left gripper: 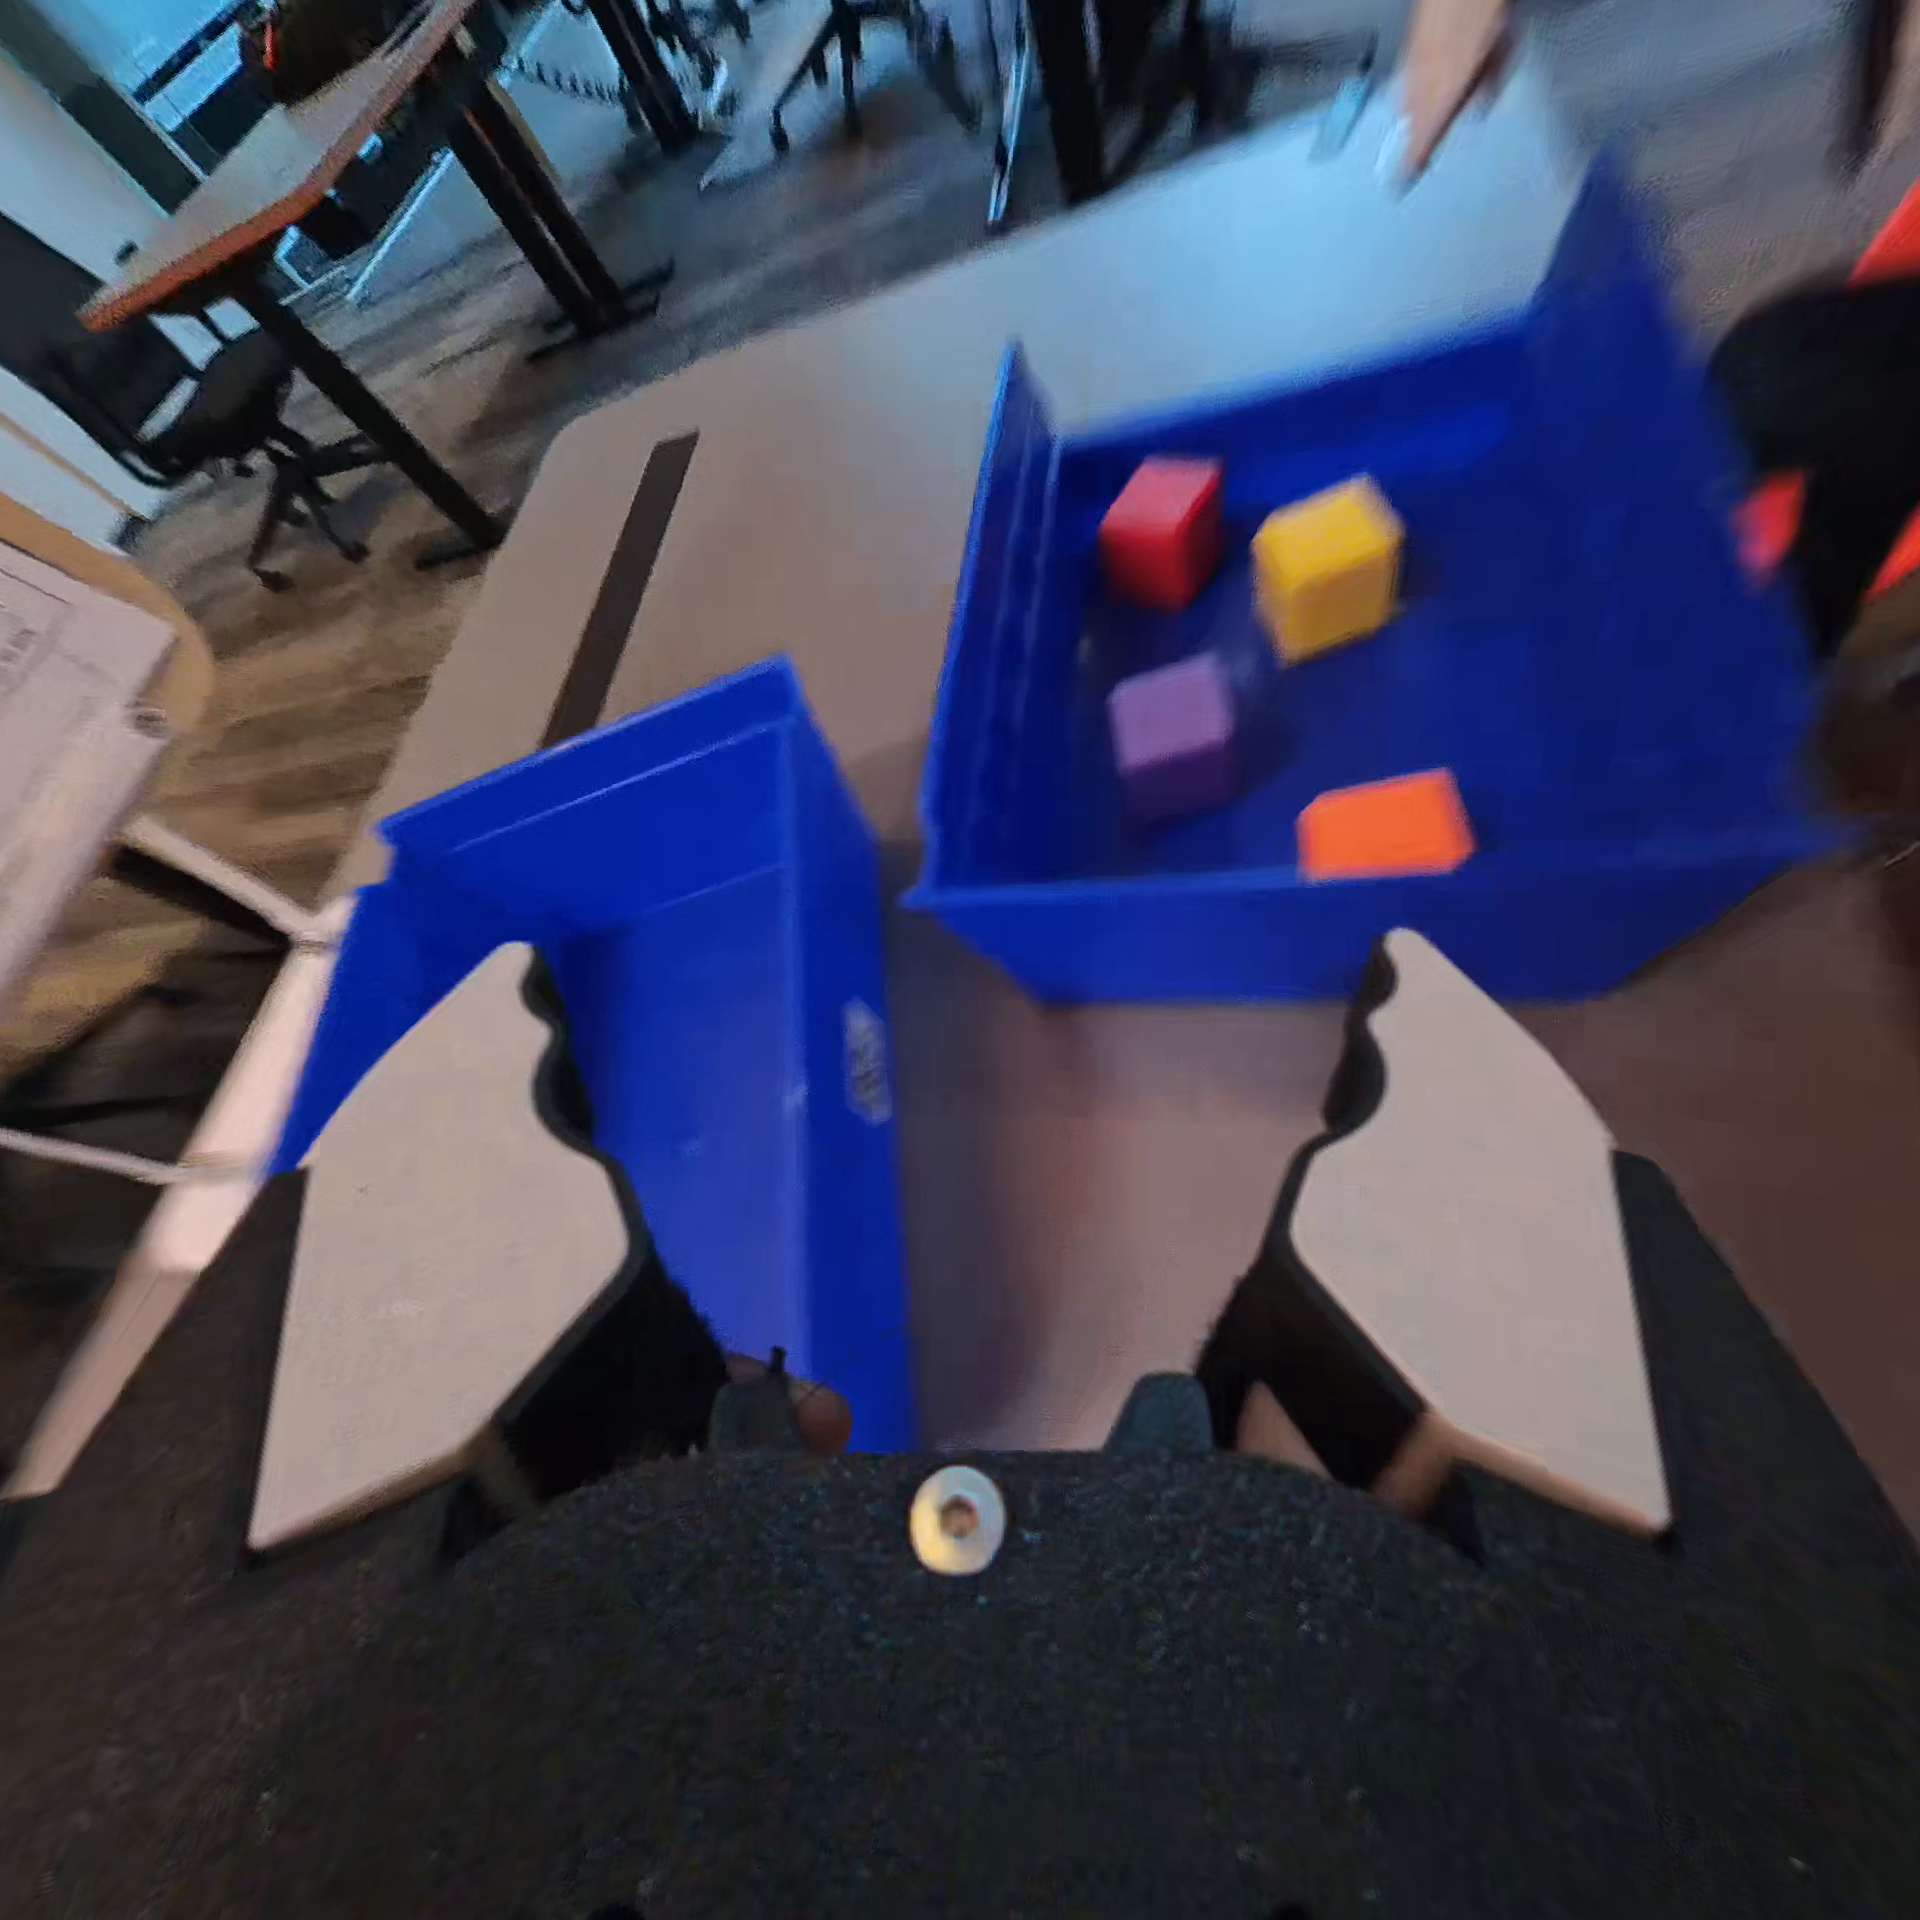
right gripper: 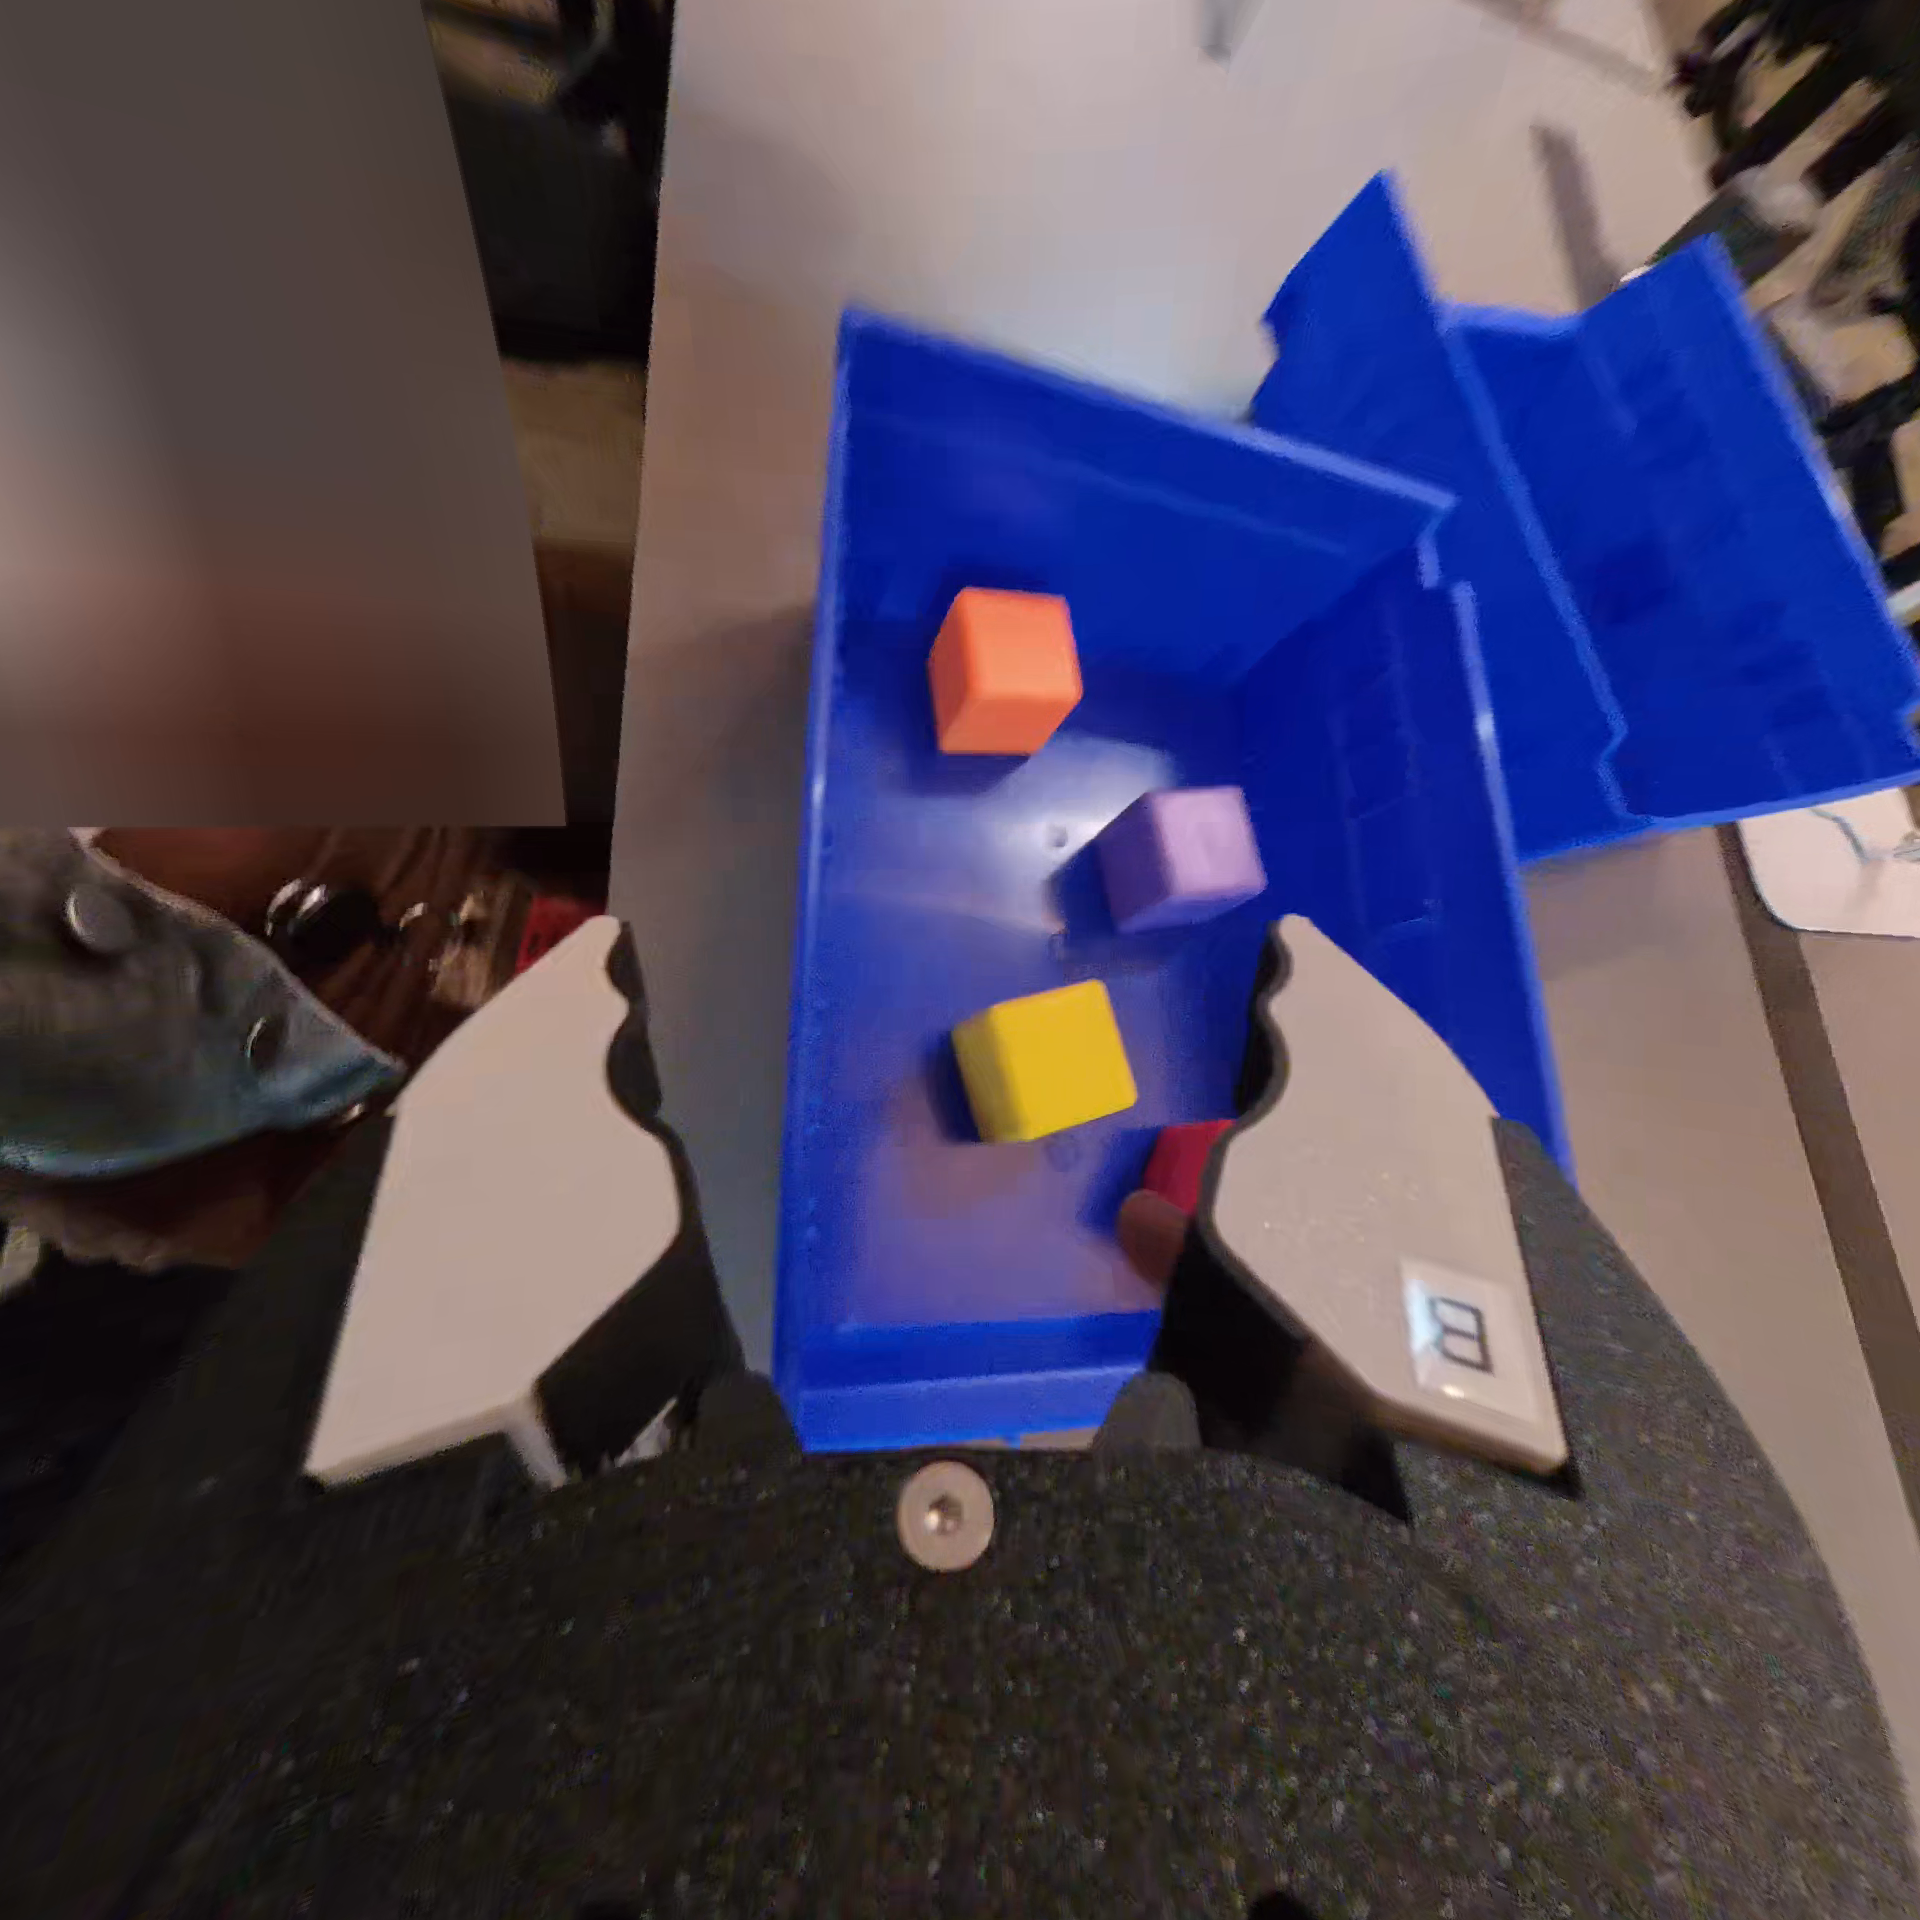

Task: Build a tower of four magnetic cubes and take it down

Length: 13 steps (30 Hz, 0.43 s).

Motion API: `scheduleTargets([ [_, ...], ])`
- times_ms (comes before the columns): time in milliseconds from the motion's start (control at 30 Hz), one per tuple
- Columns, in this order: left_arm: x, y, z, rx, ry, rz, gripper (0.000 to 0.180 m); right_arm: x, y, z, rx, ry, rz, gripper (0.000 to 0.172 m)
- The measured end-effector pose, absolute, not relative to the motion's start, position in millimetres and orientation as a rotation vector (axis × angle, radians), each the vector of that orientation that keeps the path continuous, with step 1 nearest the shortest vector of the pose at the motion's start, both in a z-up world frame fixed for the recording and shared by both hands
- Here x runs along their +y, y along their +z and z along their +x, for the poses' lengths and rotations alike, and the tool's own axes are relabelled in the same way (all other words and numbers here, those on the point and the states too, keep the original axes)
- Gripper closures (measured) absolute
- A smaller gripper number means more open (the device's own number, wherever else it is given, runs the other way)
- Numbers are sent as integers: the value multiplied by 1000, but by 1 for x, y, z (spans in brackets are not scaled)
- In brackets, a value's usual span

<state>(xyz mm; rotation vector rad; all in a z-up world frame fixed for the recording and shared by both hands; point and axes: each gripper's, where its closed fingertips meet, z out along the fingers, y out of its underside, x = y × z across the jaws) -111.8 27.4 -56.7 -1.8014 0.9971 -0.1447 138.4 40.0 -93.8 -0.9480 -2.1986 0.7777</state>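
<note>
Underneath everything lies a pale grey desk [left gripper: 831, 436], smooth and matte, with a dark strip [left gripper: 623, 592] running along it in the left wrist view. Beyond its edge the room looks like an office: a wood-patterned floor [left gripper: 312, 727], other desks on black legs [left gripper: 343, 145] and a black wheeled chair [left gripper: 239, 416], all smeared by motion blur. Two blue bins stand on the desk. The wider blue bin [right gripper: 821, 935] holds the task's cubes; the second blue bin [left gripper: 727, 935] stands just beside it, apart from it, and no cube shows inside. Four cubes can be counted, one of each colour, all lying loose and apart from one another on the floor of the wider bin: an orange cube [right gripper: 1003, 670], a purple cube [right gripper: 1179, 857], a yellow cube [right gripper: 1044, 1060] and a red cube [right gripper: 1184, 1158], the last partly hidden behind a fingertip in the right wrist view. None is stacked on another. There are two claws. The left claw [left gripper: 956, 997] hangs with its fingers spread wide, released, over the gap between the bins and gripping nothing. The right claw [right gripper: 945, 987] is likewise spread wide and released above the wider bin, the yellow cube standing between its fingers without either pad touching it. A crumpled bluish cloth [right gripper: 156, 1039] shows at the left edge of the right wrist view.
</note>
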Motion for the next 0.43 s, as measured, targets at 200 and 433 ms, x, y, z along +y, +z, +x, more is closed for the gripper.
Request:
scheduleTargets([
  [200, -22, -52, -32, 920, -260, -1925, 52, 63, -51, 112, -2138, 886, -921, 74],
  [433, -75, -115, 40, 1165, -207, -2291, 121, 102, -51, 47, -2293, 807, -976, 98],
])
